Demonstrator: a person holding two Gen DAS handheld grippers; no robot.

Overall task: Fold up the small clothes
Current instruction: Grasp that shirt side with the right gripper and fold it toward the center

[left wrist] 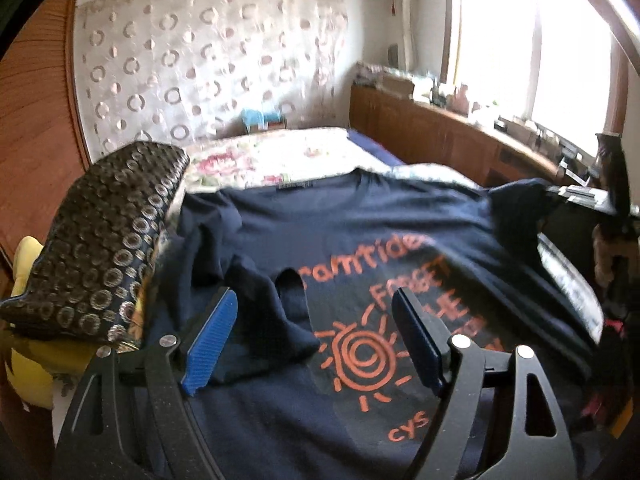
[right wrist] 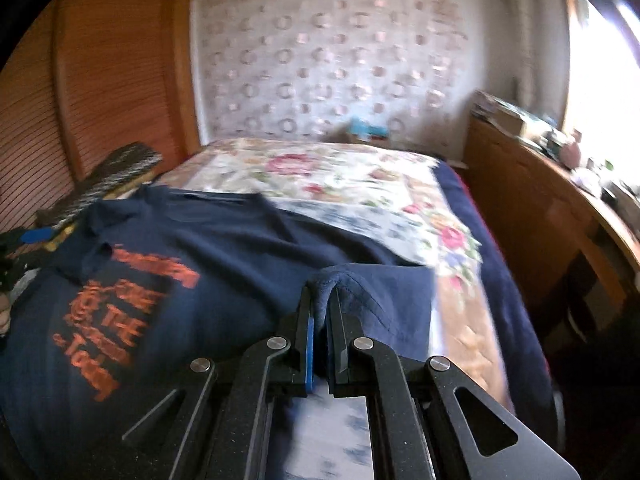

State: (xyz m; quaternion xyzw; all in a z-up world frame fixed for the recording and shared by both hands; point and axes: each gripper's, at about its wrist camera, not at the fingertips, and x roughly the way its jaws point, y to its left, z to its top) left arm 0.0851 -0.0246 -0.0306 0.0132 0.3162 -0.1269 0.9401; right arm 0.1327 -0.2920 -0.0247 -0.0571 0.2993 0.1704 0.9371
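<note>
Fabric fills the right hand-held gripper [right wrist: 320,320]: jaws pinched shut on the right sleeve [right wrist: 372,300] of the navy T-shirt [right wrist: 224,264], lifted into a ridge. Left hand-held gripper [left wrist: 312,336] hangs spread wide and empty, low over the shirt's chest print, left sleeve [left wrist: 256,292] already bunched inward just ahead. Shirt lies face up on the bed [right wrist: 340,184], collar away, long axis running straight ahead. Body lies left of the right gripper; judged next: carry sleeve leftward across. Patterned cushion [left wrist: 100,240] beyond, left.
</note>
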